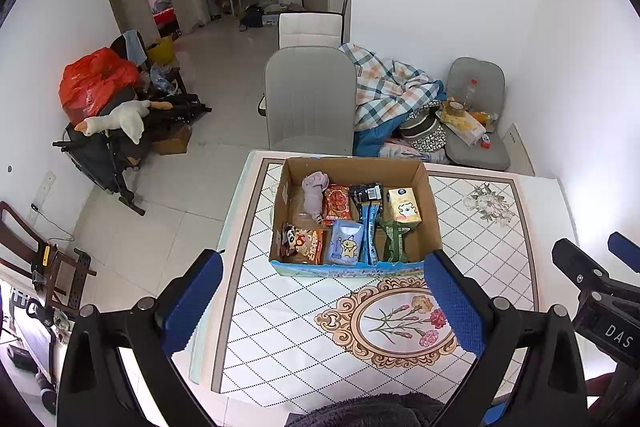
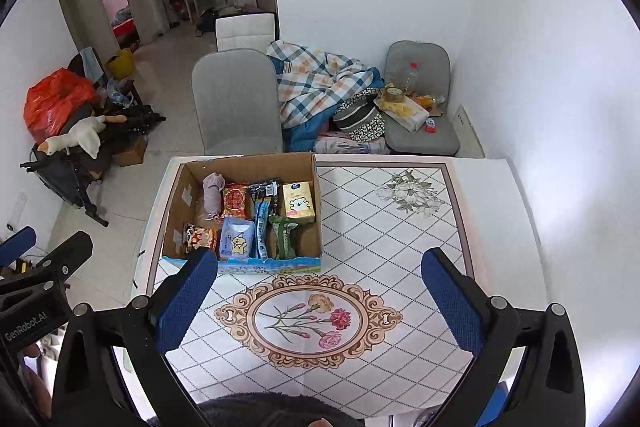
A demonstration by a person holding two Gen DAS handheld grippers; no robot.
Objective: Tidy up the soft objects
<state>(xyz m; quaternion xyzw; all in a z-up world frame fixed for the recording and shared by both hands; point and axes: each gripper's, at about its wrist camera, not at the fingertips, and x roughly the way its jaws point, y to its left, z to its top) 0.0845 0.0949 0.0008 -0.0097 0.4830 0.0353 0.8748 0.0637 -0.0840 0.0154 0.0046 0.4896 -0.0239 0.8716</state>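
Observation:
A cardboard box (image 1: 430, 211) stands on the patterned table (image 1: 304, 339), also in the right wrist view (image 2: 318, 211). It holds a rolled grey cloth (image 1: 314, 193), a red snack pack (image 1: 337, 205), a blue tissue pack (image 1: 345, 243), a yellow tissue box (image 1: 405, 205), a green pack (image 1: 394, 237) and other packets. My left gripper (image 1: 324, 303) is open and empty, above the table in front of the box. My right gripper (image 2: 320, 301) is open and empty, to the box's right front. The right gripper also shows at the left wrist view's edge (image 1: 600, 279).
A grey chair (image 1: 310, 103) stands behind the table. A plaid blanket (image 1: 392, 87) and a cluttered seat (image 1: 474, 123) are at the back right. A stroller with a plush goose (image 1: 116, 121) is at the left. A dark fuzzy fabric (image 1: 368, 411) lies at the near edge.

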